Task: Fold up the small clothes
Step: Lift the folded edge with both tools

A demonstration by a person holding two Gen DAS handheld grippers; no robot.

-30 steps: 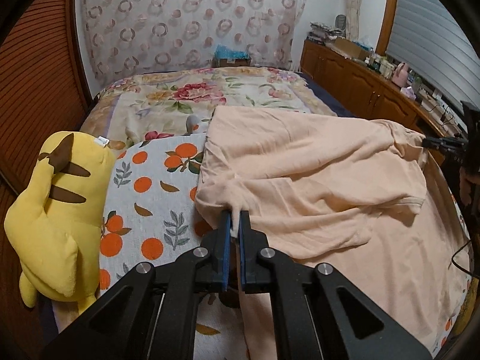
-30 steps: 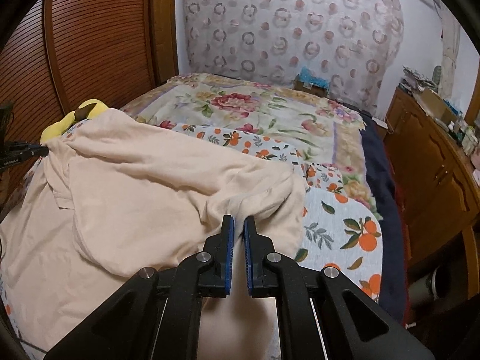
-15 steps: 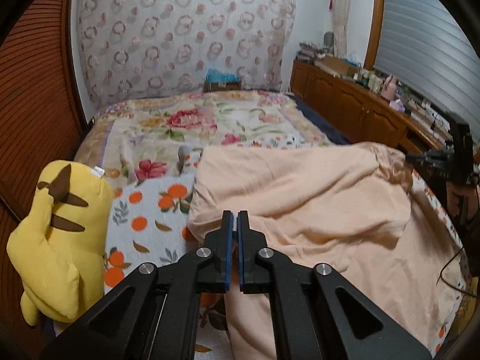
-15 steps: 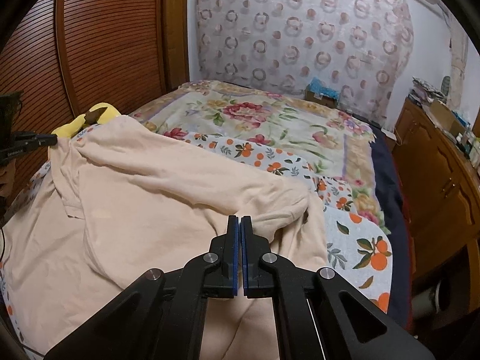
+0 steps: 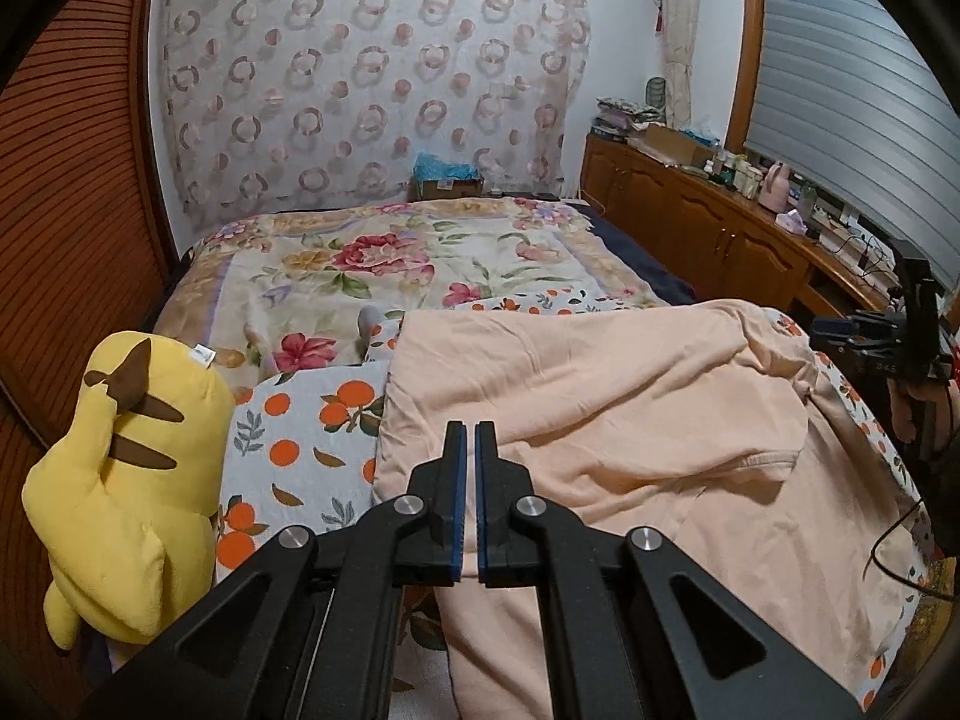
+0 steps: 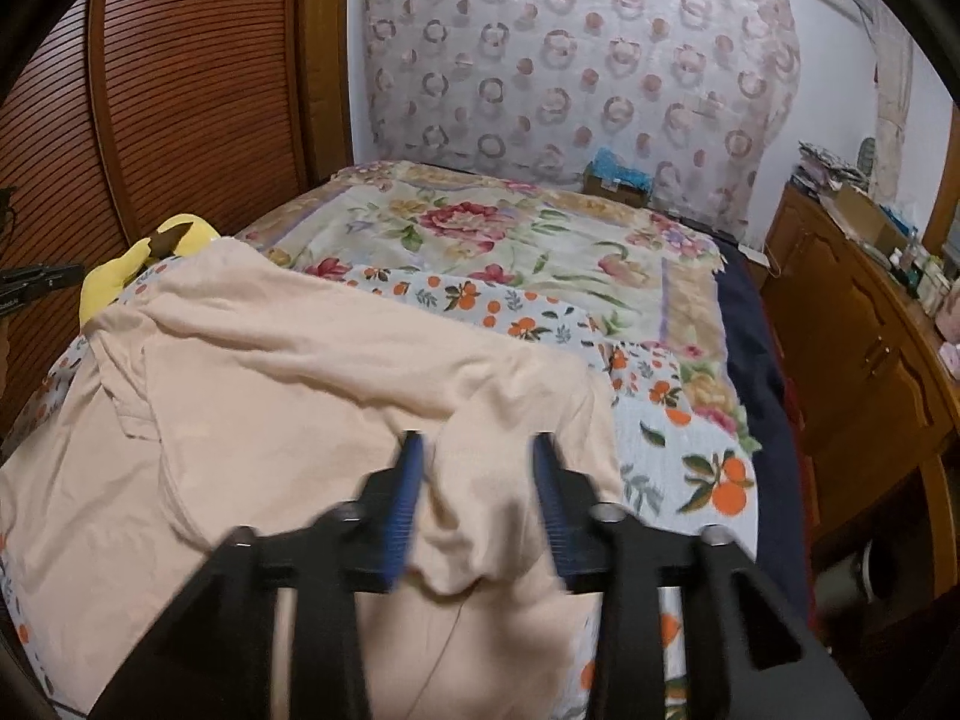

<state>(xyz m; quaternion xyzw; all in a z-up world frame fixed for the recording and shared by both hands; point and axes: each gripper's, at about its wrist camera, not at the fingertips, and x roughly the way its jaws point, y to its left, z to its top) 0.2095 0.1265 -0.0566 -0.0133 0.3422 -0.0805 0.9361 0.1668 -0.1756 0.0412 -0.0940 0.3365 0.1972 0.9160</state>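
Bed (image 5: 372, 264): carries peach garment (image 5: 600, 408), spread over orange-print sheet (image 5: 300, 438). Left gripper (image 5: 466, 429): jaws closed; hold on the fabric cannot be told. Right gripper (image 6: 477, 450): jaws just opened, fabric fold between, unpressed.

Two wrist-mounted fisheye cameras look forward and downward along their grippers' fingers, close above a peach garment (image 5: 600, 396) on a bed (image 5: 384, 264). The left view faces it beside a yellow plush toy (image 5: 126, 480); the right view faces it from the cabinet (image 6: 864, 348) side. Both share garment, floral blanket (image 6: 516, 240) and curtained wall (image 6: 570, 60).
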